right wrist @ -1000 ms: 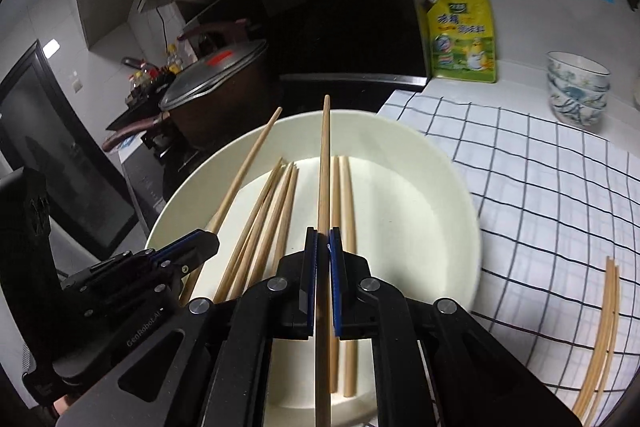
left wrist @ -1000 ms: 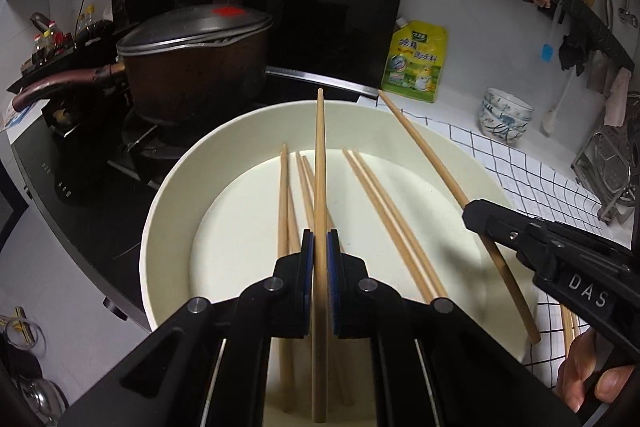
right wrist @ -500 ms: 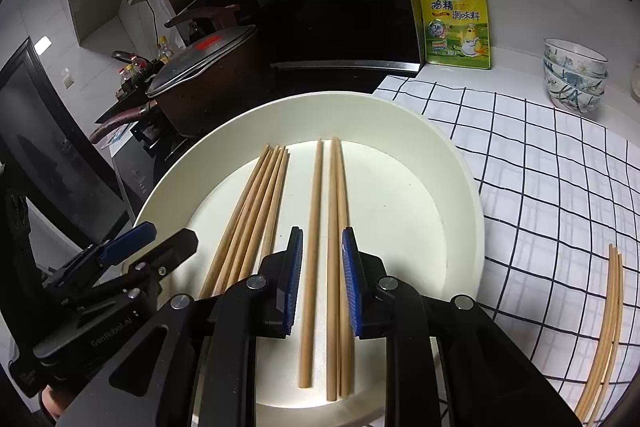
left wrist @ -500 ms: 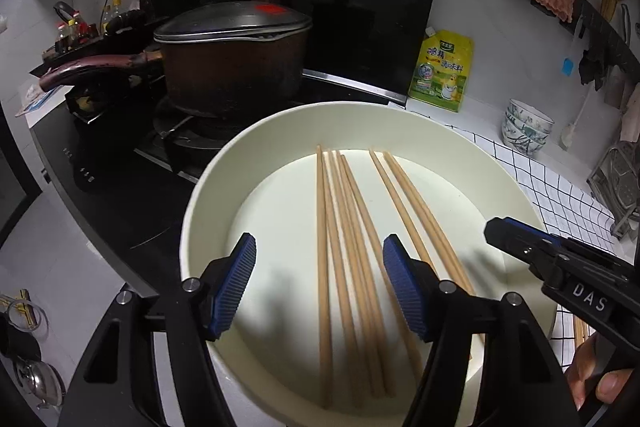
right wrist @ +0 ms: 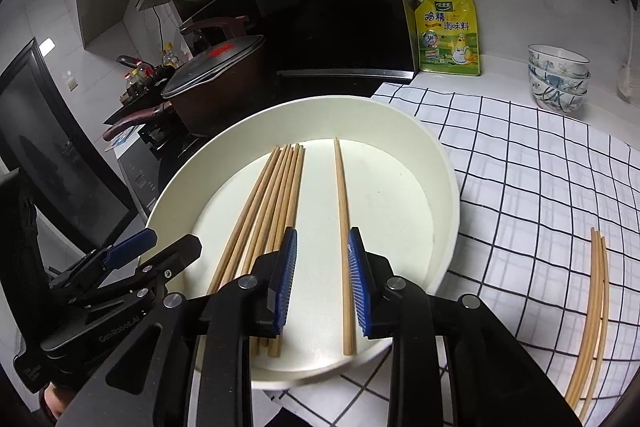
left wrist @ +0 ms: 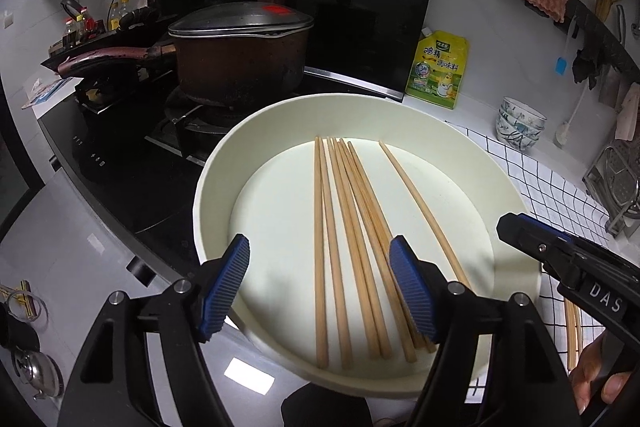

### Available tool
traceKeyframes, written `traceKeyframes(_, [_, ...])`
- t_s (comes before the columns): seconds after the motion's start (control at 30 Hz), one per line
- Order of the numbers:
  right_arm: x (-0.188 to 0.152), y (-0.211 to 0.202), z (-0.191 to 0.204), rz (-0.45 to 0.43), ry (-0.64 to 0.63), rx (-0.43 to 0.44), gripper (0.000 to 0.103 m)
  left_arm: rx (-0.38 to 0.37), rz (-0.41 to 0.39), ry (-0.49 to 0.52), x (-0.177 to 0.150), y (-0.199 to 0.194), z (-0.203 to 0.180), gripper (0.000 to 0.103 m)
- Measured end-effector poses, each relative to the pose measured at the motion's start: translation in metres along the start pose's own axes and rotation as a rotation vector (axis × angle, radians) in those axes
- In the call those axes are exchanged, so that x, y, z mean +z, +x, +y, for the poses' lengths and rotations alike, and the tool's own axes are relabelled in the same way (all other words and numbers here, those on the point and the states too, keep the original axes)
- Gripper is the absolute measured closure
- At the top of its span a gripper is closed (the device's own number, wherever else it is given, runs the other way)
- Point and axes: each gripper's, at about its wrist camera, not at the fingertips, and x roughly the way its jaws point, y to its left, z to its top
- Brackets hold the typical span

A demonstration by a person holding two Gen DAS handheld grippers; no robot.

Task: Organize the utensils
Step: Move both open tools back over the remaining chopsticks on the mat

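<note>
The wooden chopsticks lie flat on the floor of a wide, shallow white bowl, which serves as the landmark here. Most of them rest side by side in one bundle, running from the bowl's far side toward its near rim. One single chopstick lies apart from that bundle, toward the side of the bowl nearest the checked cloth. A further few loose chopsticks lie outside the bowl on that cloth, well apart from its rim.

The left gripper hovers over the bowl's near edge, its blue-padded fingers spread wide and opening, straddling the bundle from above without pressing on anything. The right gripper hangs above the near rim as well, its fingers parted a little and opening; the single chopstick passes under the gap, and the pads do not touch it.

Behind the bowl, a dark lidded pot sits on the stove. Beyond the bowl on the tabletop, against the wall, stands a yellow seasoning pouch, with stacked patterned bowls further along.
</note>
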Motion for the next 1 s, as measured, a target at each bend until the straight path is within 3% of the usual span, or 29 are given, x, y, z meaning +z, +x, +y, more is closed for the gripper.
traceKeyframes(0.47, [-0.021, -0.049, -0.021, -0.053, 0.004, -0.047, 0.066, -0.051, -0.009, 0.039, -0.019, -0.029, -0.045, 0.019])
traceKeyframes(1.0, [-0.058, -0.114, -0.094, -0.118, 0.078, -0.181, 0.059, -0.153, 0.011, 0.101, -0.049, -0.038, -0.123, 0.012])
